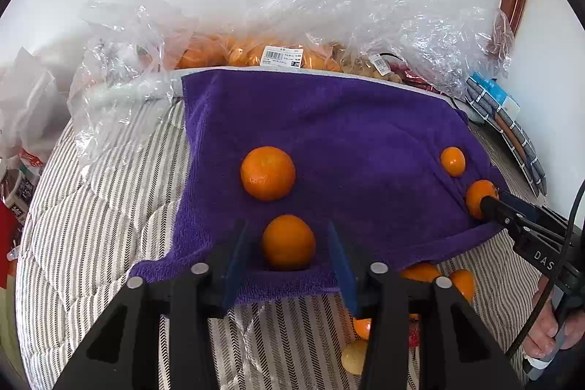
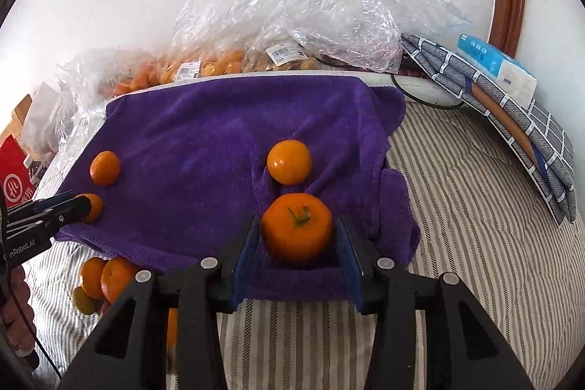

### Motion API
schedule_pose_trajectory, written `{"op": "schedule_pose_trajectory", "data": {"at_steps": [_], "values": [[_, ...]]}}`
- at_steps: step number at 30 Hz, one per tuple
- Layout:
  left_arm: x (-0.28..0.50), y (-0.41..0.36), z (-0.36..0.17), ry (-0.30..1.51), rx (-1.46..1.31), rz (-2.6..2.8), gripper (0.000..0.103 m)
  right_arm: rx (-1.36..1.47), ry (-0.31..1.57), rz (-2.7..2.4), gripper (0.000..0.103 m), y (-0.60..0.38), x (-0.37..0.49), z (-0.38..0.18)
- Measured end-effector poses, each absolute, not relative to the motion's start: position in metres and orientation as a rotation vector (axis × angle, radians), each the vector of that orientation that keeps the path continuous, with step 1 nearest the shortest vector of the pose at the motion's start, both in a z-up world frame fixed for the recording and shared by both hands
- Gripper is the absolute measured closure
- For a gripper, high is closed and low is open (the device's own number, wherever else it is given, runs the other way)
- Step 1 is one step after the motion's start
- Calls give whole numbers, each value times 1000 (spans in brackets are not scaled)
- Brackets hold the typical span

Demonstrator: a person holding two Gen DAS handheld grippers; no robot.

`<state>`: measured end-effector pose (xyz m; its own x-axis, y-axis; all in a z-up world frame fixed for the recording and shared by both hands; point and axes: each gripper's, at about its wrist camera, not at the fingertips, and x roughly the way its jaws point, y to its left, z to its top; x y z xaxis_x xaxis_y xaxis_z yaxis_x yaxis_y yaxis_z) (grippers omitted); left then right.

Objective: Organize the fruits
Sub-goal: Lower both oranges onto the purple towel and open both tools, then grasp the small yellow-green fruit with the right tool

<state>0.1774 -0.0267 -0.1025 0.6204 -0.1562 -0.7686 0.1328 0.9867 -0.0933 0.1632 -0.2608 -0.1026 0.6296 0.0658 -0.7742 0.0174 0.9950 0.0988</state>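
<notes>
A purple towel (image 1: 329, 134) lies on the striped bed with several oranges on it. In the left wrist view my left gripper (image 1: 289, 254) is open around an orange (image 1: 289, 242), with gaps on both sides. Another orange (image 1: 267, 172) sits just beyond it. In the right wrist view my right gripper (image 2: 297, 236) has its pads against an orange with a green stem (image 2: 297, 225). A smaller orange (image 2: 289, 161) lies just beyond. The right gripper also shows at the right of the left wrist view (image 1: 490, 203), at an orange (image 1: 479, 198).
Clear plastic bags of oranges (image 1: 256, 53) line the wall behind the towel. Loose oranges (image 2: 109, 276) lie on the striped bedding (image 2: 475, 225) below the towel's front edge. Folded grey cloth and a tissue pack (image 2: 497, 64) lie at the right.
</notes>
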Motion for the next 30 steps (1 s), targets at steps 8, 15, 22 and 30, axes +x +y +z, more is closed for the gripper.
{"op": "schedule_pose_trajectory", "data": {"at_steps": [8, 15, 22, 30], "values": [[148, -28, -85, 868, 16, -148, 45, 107, 833, 6, 44, -257, 129, -81], [115, -18, -76, 851, -20, -172, 45, 85, 823, 0, 42, -252, 98, -68], [92, -7, -70, 846, -66, -162, 45, 111, 797, 18, 40, -255, 67, -55], [70, -6, -60, 794, -98, -185, 45, 74, 814, 25, 30, -252, 47, -54]]}}
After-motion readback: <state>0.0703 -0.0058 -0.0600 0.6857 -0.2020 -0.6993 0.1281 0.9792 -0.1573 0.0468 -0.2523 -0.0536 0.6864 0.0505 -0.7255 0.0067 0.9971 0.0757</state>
